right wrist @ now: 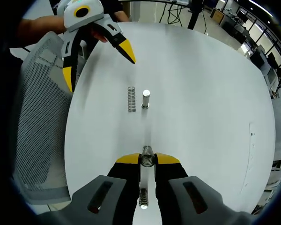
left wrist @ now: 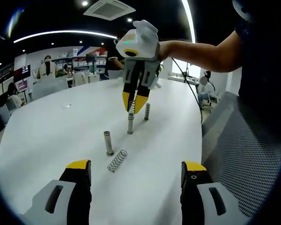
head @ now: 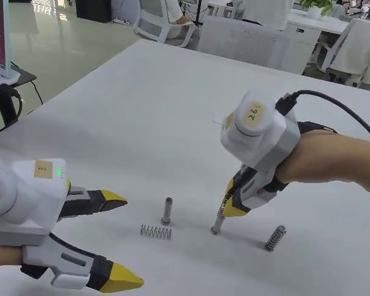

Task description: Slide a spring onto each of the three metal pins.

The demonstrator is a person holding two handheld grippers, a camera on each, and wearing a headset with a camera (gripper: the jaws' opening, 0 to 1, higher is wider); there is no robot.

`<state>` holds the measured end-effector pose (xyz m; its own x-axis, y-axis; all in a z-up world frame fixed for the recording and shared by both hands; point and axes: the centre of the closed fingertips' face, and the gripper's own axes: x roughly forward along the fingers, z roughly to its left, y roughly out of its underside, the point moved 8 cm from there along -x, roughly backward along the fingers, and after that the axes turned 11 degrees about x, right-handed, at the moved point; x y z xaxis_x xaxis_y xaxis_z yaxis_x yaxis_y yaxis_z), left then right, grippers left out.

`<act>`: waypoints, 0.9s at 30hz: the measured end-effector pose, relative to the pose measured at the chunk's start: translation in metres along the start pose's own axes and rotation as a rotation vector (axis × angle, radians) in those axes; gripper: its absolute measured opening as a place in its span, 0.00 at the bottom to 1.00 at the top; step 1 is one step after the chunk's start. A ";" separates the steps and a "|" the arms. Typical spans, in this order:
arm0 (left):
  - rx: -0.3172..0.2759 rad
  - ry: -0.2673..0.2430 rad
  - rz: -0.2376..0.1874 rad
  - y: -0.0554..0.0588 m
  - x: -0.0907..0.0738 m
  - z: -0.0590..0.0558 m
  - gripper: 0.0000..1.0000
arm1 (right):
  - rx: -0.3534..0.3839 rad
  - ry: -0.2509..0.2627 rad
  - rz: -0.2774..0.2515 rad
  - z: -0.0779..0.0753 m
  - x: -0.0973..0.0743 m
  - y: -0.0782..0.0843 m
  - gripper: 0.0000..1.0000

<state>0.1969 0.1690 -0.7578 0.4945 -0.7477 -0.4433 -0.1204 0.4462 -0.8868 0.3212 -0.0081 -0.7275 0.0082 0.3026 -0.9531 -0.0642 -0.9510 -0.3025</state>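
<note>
**Spring pinched over the middle pin: keep the grip light**

Your right tongs (head: 233,208) are closed on a spring (right wrist: 148,158). They pinch it across its coils, right above the middle pin (head: 217,225) of the row near the counter's (head: 172,105) near edge. Whether the spring's lower mouth has caught the pin tip cannot be told. Your left tongs (head: 120,240) stand open and empty toward the near left corner. The right-hand pin (head: 274,238) already wears its spring. The left-hand pin (head: 167,211) is bare, with a loose spring (head: 156,232) lying flat just beside it.

These springs look light and thin-wired, and probably give easily sideways. If you squeeze hard, one may buckle or squirt out of the smooth tips. Take each one across the coils near one end, leaving the other end free to swallow the pin. The pins are slim and seem to stand free on the counter, so a sideways nudge may tip them.
</note>
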 end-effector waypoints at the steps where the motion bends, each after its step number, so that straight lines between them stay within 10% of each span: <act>1: 0.001 0.001 0.001 0.000 0.000 0.000 0.74 | 0.002 -0.002 0.000 0.000 0.002 0.001 0.09; 27: 0.007 0.016 0.009 0.000 0.005 0.004 0.71 | 0.037 -0.005 0.017 -0.003 0.037 0.009 0.09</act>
<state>0.2029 0.1669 -0.7594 0.4798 -0.7510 -0.4536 -0.1189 0.4565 -0.8817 0.3241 -0.0059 -0.7654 0.0021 0.2863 -0.9581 -0.1008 -0.9532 -0.2851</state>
